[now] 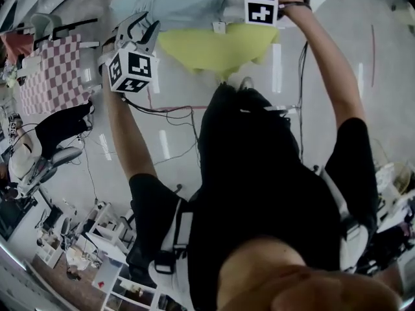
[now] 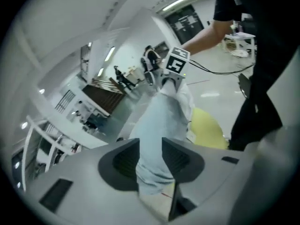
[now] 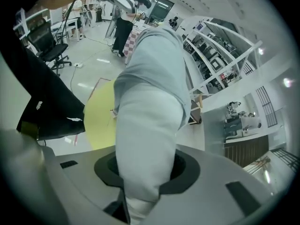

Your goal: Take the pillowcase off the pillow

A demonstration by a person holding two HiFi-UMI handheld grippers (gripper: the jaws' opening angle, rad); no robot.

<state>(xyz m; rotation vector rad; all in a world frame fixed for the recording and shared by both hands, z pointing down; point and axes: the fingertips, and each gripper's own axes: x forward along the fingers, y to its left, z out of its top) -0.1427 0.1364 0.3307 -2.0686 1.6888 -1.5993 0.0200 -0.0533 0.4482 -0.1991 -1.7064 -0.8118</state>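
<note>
Left gripper [image 2: 150,156] is held spread about the pillowcase [image 1: 172,2]; right gripper [image 3: 145,172] is clamped on it. Its long axis is laid horizontally across the upper frame.

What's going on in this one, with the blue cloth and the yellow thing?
A standing person is working a pale blue fabric pillowcase off a soft yellow pillow, with both held up above the floor. The right tongs are clamped on a thick bunch of the pillowcase. The left tongs stand apart with an end of it between them, seemingly unpinched. The pillow hangs bare below the pillowcase. I cannot tell whether it is fully out.
</note>
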